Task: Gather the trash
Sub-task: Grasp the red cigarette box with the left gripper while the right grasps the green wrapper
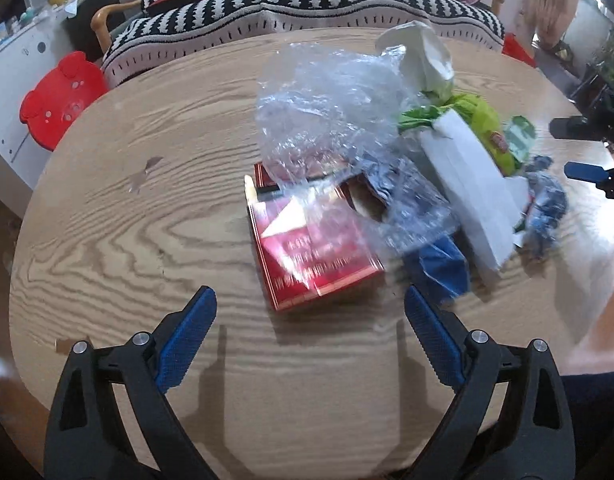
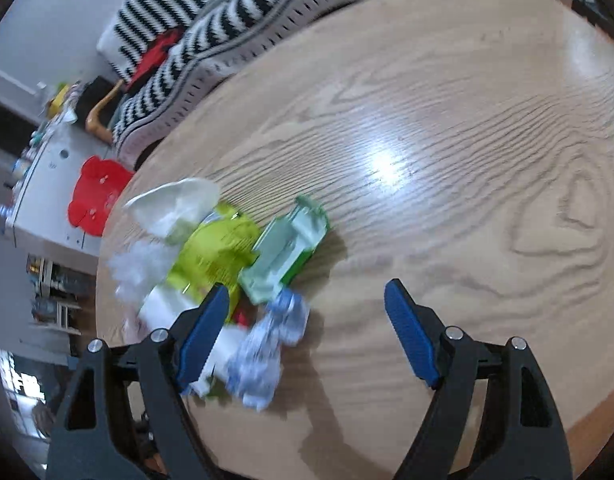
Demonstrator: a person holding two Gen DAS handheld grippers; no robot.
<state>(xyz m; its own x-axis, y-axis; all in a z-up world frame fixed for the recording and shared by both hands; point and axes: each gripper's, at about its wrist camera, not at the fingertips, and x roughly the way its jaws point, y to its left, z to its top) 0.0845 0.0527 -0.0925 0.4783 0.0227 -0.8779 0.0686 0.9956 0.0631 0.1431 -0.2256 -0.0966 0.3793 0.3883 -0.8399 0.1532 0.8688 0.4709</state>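
A heap of trash lies on the round wooden table (image 1: 147,240). It holds a red box (image 1: 315,252), crumpled clear plastic (image 1: 327,112), a white paper strip (image 1: 471,184), a lime green wrapper (image 1: 487,124), a white tissue (image 1: 419,52), a blue wrapper (image 1: 443,264) and a blue-white crumpled wrapper (image 1: 547,208). My left gripper (image 1: 309,332) is open and empty, just short of the red box. My right gripper (image 2: 307,332) is open and empty, over the blue-white wrapper (image 2: 267,352), beside the green wrapper (image 2: 219,252) and a pale green carton (image 2: 285,252). It shows at the left wrist view's right edge (image 1: 587,152).
A black-and-white striped sofa (image 1: 307,0) stands behind the table. A red stool (image 1: 59,100) and a white cabinet (image 1: 11,72) are to the left. The table (image 2: 467,160) stretches right of the heap.
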